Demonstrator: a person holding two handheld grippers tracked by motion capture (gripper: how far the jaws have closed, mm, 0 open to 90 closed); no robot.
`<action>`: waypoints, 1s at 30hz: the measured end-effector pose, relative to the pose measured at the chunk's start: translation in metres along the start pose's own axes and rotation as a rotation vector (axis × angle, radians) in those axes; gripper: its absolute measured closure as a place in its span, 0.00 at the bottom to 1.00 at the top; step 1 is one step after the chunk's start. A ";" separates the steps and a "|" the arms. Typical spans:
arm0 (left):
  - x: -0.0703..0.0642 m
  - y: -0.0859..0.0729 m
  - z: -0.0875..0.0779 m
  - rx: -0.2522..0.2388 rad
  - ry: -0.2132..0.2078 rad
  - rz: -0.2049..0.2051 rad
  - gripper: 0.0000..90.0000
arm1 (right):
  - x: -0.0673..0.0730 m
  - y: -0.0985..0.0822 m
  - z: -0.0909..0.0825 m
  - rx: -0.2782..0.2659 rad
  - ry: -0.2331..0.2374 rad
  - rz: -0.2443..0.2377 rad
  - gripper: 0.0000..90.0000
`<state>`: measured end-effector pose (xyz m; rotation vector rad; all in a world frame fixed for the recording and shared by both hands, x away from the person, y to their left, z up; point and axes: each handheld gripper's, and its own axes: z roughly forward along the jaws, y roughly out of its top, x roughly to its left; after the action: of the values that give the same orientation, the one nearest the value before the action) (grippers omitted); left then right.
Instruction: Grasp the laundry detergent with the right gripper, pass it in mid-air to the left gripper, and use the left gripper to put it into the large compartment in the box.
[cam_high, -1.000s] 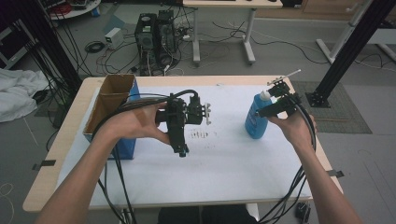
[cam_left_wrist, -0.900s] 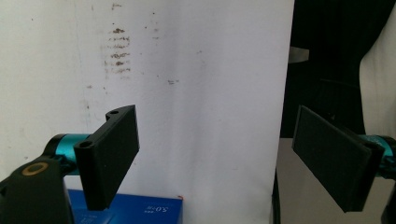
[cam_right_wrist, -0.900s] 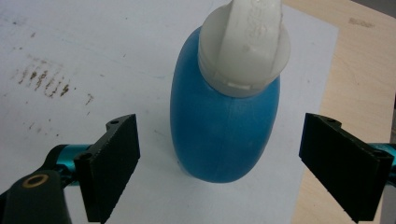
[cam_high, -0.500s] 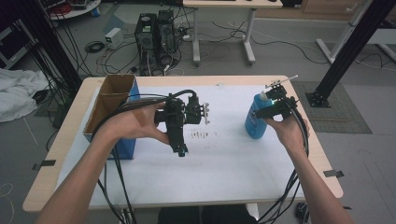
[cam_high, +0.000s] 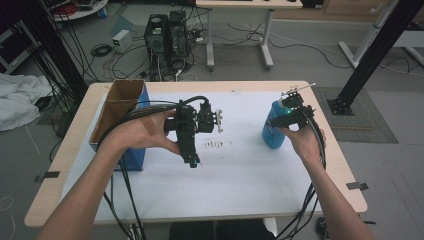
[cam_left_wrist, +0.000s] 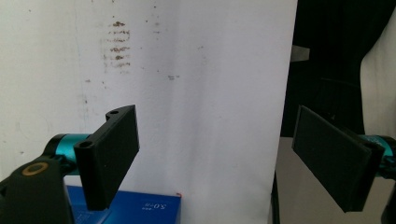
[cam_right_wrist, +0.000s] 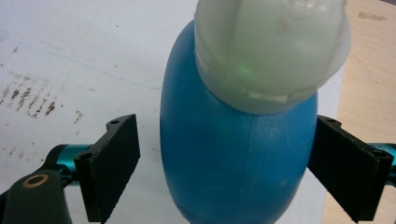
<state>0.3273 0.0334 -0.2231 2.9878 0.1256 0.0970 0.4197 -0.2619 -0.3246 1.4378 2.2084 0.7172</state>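
Note:
A blue bottle (cam_high: 272, 131) with a white cap (cam_right_wrist: 268, 51) stands upright at the right of the white sheet (cam_high: 240, 180). My right gripper (cam_high: 283, 118) hangs over it, open, with one jaw on each side of the bottle's body (cam_right_wrist: 233, 158) and a small gap to each. My left gripper (cam_high: 192, 135) is held above the middle of the sheet, turned on its side and facing down, open with nothing between its jaws (cam_left_wrist: 215, 140). Beneath it lies the sheet with brown marks (cam_left_wrist: 117, 44).
An open cardboard box with a blue side (cam_high: 120, 107) stands at the table's left, and its blue edge (cam_left_wrist: 126, 210) lies close below the left gripper. Cables trail from both grippers over the near table edge (cam_high: 200, 217). Computer towers (cam_high: 167, 35) and desks stand behind.
My right gripper has sunk slightly and shifted a little left, closer over the bottle. The left gripper has hardly moved.

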 end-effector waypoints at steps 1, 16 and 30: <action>0.000 0.000 0.000 0.000 0.000 0.000 0.17 | 0.000 0.000 0.000 0.000 0.000 0.000 0.13; 0.001 0.001 0.003 0.001 -0.007 0.002 0.17 | -0.001 -0.005 0.006 -0.009 0.006 0.022 0.13; 0.001 -0.001 0.004 -0.002 -0.008 0.000 0.17 | 0.000 -0.007 0.010 -0.025 0.018 0.026 0.21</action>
<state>0.3280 0.0338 -0.2270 2.9857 0.1241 0.0853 0.4204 -0.2627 -0.3367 1.4559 2.1906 0.7666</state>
